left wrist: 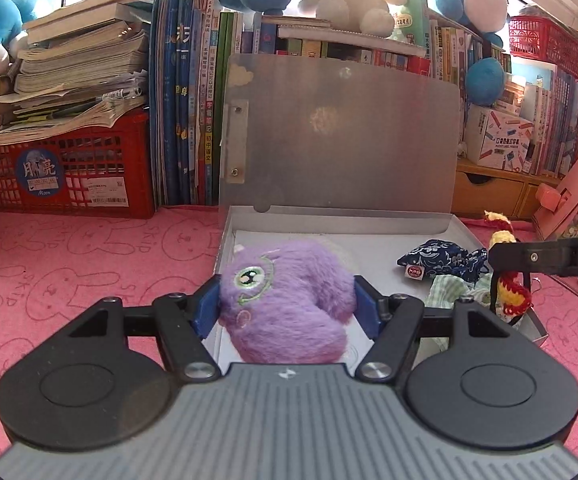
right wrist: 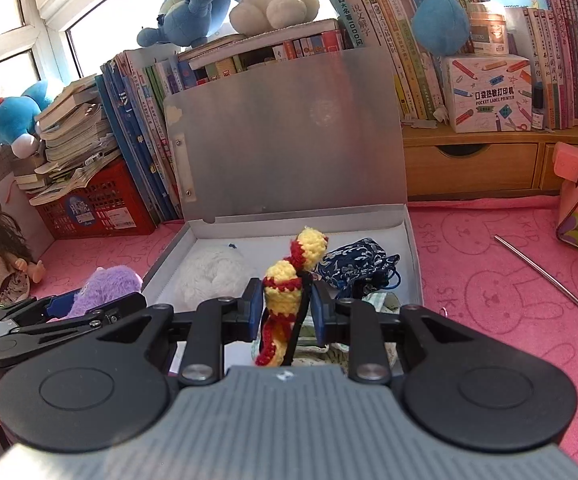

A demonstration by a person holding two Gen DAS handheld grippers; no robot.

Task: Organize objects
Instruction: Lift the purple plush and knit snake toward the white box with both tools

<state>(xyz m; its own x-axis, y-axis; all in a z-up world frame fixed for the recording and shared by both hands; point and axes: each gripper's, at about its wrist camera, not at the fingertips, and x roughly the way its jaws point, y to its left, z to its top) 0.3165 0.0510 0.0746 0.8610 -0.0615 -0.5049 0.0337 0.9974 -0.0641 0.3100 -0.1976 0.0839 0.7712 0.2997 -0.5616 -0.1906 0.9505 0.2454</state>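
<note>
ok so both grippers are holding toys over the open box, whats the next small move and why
Probably lower the left gripper a little and let go. It is shut on the fluffy purple plush toy, which hangs over the near left part of the open grey metal box, where the floor looks bare. The right gripper, shut on the yellow and red crocheted toy, could follow beside the dark blue patterned pouch.

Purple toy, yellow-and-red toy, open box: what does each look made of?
Purple toy: long fuzzy plush pile, embroidered eye. Yellow-and-red toy: crocheted yarn, visible stitch loops. Open box: probably thin brushed metal, given its dull grey sheen and riveted hinge strip; could be coated card.
</note>
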